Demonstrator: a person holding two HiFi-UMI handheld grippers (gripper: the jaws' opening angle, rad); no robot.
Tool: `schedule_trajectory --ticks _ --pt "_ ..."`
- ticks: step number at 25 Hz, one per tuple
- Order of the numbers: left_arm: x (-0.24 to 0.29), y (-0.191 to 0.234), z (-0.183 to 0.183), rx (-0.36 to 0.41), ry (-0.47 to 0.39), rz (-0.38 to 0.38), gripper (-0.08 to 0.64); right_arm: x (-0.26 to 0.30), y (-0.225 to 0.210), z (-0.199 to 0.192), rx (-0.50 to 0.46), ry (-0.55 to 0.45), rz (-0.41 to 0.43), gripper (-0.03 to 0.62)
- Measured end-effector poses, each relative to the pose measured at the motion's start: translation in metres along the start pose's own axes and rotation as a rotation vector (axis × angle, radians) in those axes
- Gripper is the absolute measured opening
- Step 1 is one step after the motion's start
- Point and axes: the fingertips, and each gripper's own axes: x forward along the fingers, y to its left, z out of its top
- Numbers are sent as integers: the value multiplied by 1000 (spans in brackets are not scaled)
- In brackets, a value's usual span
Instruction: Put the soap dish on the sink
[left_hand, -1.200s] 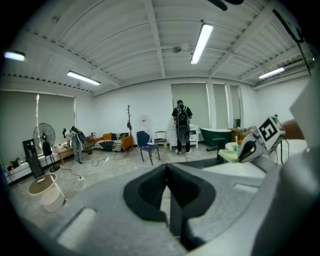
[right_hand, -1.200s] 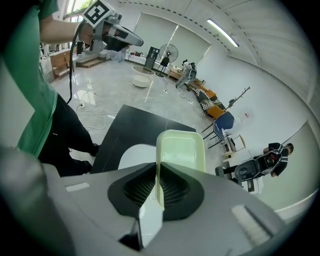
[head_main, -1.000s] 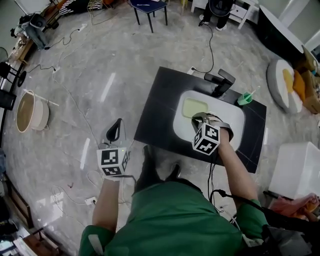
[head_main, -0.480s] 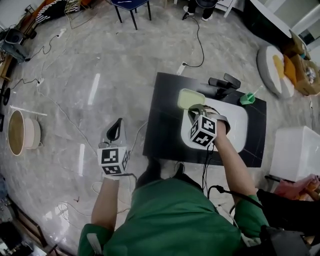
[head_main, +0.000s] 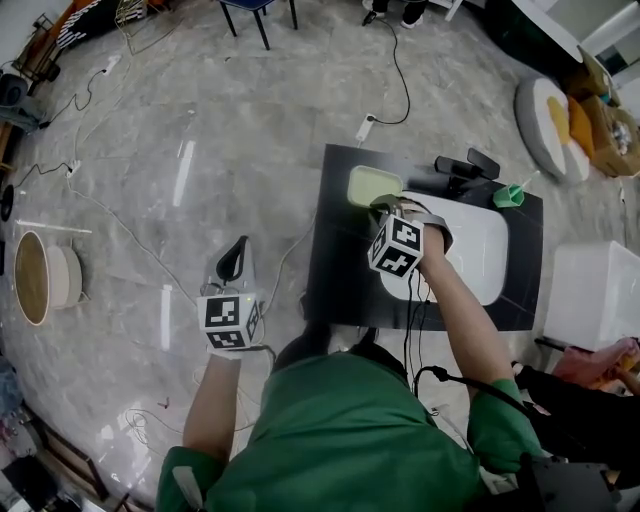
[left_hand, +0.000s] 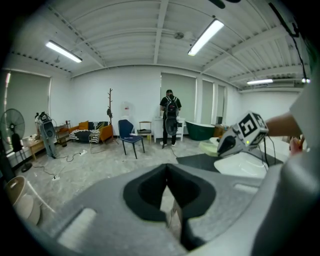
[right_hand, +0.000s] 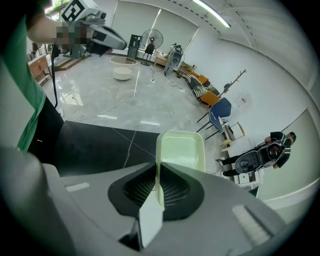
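The pale green soap dish (head_main: 373, 186) is over the back left corner of the black countertop (head_main: 345, 270), left of the white basin (head_main: 470, 262). My right gripper (head_main: 388, 207) is shut on the dish's near rim. In the right gripper view the dish (right_hand: 181, 150) stretches out ahead of the closed jaws (right_hand: 158, 172), above the dark top. Whether it rests on the counter I cannot tell. My left gripper (head_main: 232, 262) hangs over the floor left of the sink unit, shut and holding nothing (left_hand: 167, 187).
A black faucet (head_main: 468, 163) and a green cup (head_main: 511, 193) stand at the back of the basin. A white box (head_main: 590, 295) is to the right. Cables trail over the floor, with a round basket (head_main: 40, 277) far left. A person (left_hand: 170, 116) stands across the room.
My right gripper has carried the soap dish from over the basin leftwards to the counter's back left corner. The left gripper has stayed where it was.
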Motion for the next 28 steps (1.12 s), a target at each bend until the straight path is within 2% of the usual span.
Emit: schedule_trajectory --ticks 5,18,28 --pt "9 12 1 11 10 -17 -2 29 -7 7 -23 25 21 26" --pt "13 35 -12 18 58 7 -2 105 -2 -1 -66 95 95 26" --pt "13 34 -19 10 71 15 -2 117 -16 1 -56 63 56 41"
